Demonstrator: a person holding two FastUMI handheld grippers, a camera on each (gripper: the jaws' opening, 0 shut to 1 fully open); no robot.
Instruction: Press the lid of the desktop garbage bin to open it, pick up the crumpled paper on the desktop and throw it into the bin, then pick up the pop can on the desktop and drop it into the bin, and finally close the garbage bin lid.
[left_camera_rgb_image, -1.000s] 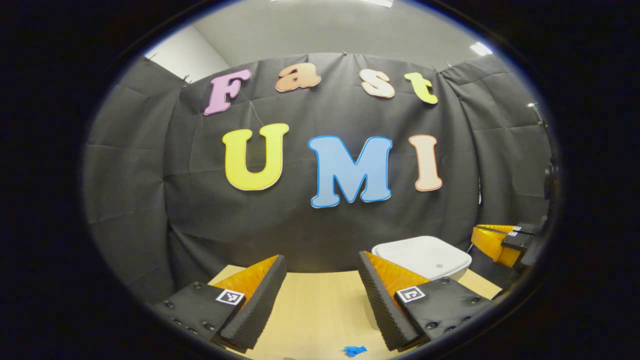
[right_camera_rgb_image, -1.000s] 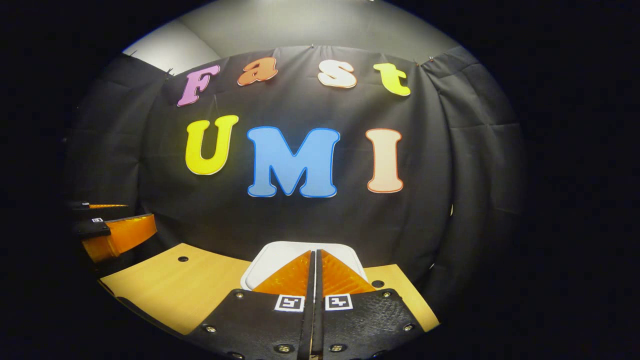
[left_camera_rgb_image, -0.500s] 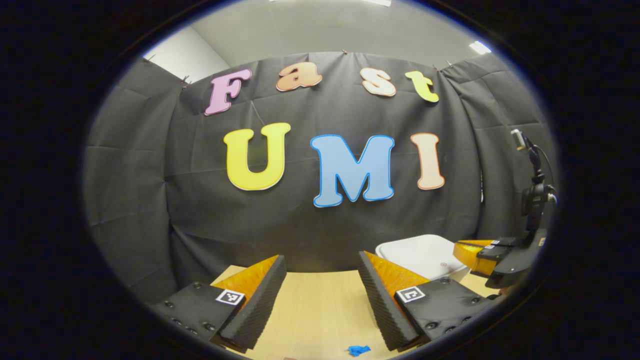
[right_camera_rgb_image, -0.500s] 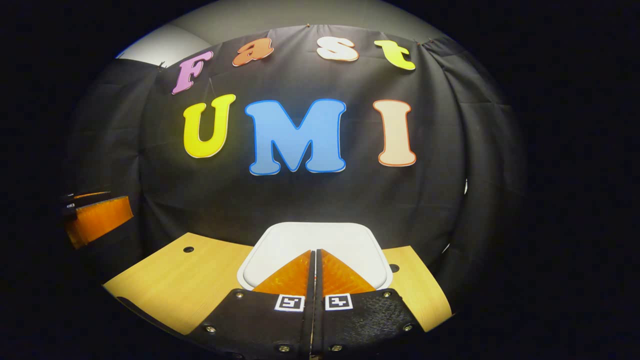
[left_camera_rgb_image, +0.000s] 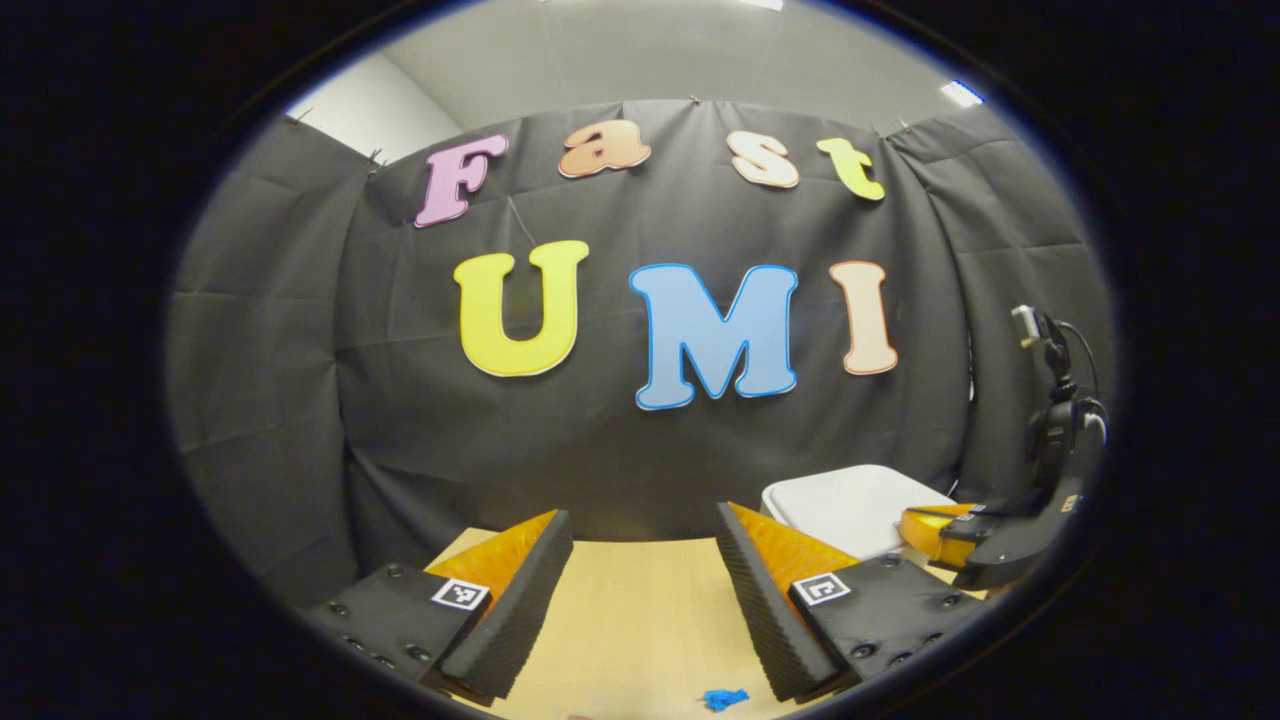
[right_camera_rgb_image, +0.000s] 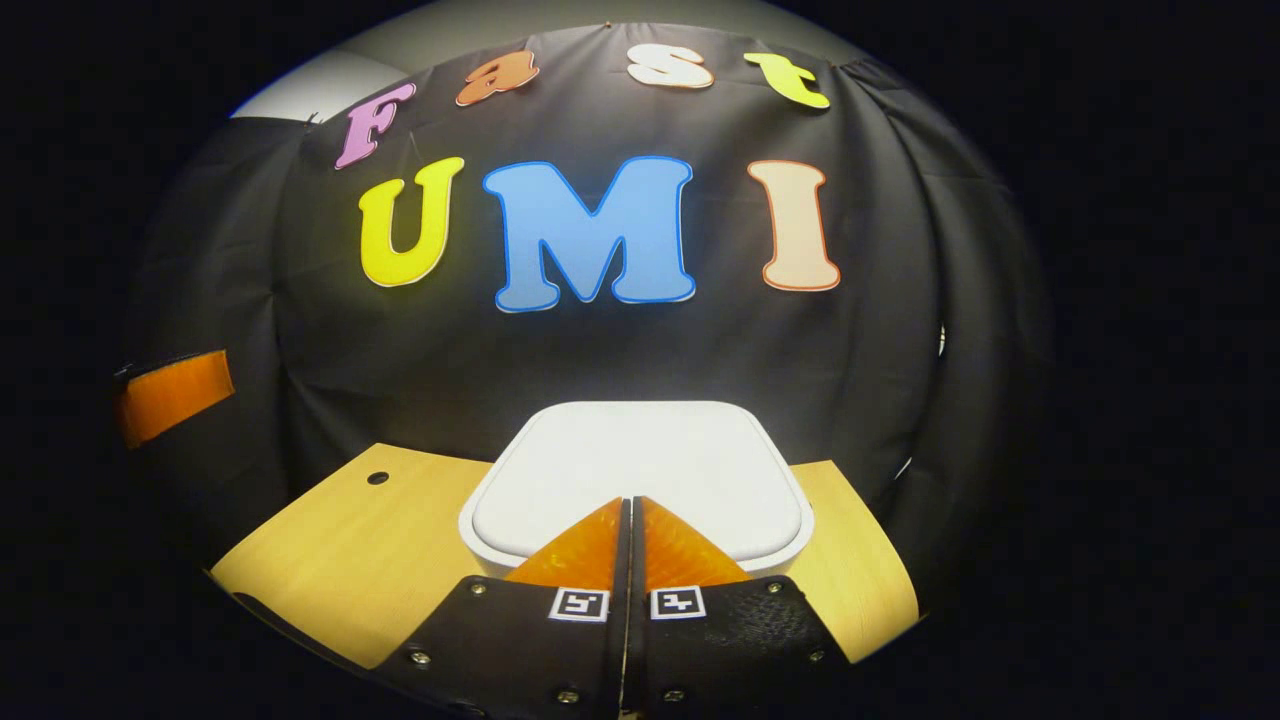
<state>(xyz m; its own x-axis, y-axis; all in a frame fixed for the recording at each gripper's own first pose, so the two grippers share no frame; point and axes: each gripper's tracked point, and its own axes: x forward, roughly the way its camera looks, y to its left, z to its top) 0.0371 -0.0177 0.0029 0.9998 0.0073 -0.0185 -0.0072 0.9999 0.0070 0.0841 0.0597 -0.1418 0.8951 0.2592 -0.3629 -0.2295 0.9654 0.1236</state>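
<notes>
My right gripper had its two fingers pressed flat together with nothing between them, their joined tip over the near edge of the white, rounded-square plastic lid of the desktop garbage bin. I could not tell whether the tip touched the lid or hovered just above it. In the left gripper view that same right gripper came in from the far right, its tip over the right side of the lid.

My left gripper stood wide open and held nothing; bare light wooden desktop showed between its fingers. It sat well to the left of the bin. In the right gripper view one of its fingers showed at the far left edge.

The lid lay shut and level on the white bin body, plain and smooth with a raised rim, and no writing on it that I could make out. The bin stood at the far end of the wooden desktop, close against the black cloth wall. A small dark round hole was in the desktop left of the bin.

Each gripper finger carried a small square black-and-white marker tag; these were coded patterns, not readable text. A small scrap of crumpled blue material lay on the desktop at the near edge, just in front of my left gripper.
</notes>
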